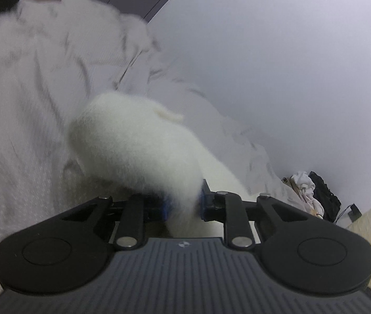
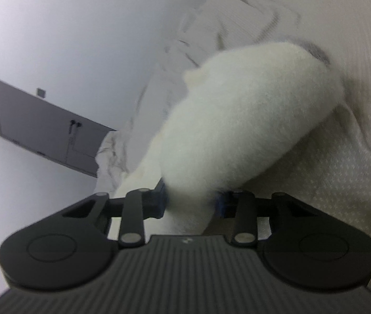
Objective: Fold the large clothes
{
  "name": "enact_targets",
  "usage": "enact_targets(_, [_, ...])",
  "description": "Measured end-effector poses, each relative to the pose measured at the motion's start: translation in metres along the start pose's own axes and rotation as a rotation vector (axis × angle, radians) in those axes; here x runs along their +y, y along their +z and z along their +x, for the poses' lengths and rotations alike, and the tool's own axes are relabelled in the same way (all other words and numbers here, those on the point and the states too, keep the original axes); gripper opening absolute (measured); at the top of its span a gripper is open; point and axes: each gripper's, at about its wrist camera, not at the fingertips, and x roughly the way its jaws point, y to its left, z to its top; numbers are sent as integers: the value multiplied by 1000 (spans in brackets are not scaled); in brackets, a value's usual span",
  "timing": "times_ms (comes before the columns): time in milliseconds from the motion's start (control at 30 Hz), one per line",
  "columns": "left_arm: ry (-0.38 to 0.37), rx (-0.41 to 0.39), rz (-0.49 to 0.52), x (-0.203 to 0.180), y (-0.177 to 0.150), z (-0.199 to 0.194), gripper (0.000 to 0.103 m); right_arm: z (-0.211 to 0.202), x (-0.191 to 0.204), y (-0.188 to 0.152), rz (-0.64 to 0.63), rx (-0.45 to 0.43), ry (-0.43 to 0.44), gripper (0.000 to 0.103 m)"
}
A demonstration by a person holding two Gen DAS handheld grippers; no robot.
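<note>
Bed [image 1: 15,144] under rumpled white patterned cover [image 2: 329,183], fluffy white garment [image 1: 133,144] lying partly on it

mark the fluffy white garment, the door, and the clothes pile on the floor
fluffy white garment [image 1: 135,151]: left wrist view, middle of the bunched part ahead of the jaws
door [image 2: 44,128]: right wrist view, middle of the grey panel
clothes pile [image 1: 313,193]: left wrist view, where white and black items meet
</note>
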Motion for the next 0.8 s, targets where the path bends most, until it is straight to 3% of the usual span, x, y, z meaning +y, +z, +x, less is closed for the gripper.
enact_targets(133, [-45,-19,28,-12,4,-40,24,-21,6,-1,-33,-11,35,38])
enact_targets(533, [-57,3,42,-21,-17,-155,25,-87,25,-20,-63,-2,96,38])
enact_targets(800, [-60,31,63,-18,-26,-155,29,-84,30,-14,-83,27,51,38])
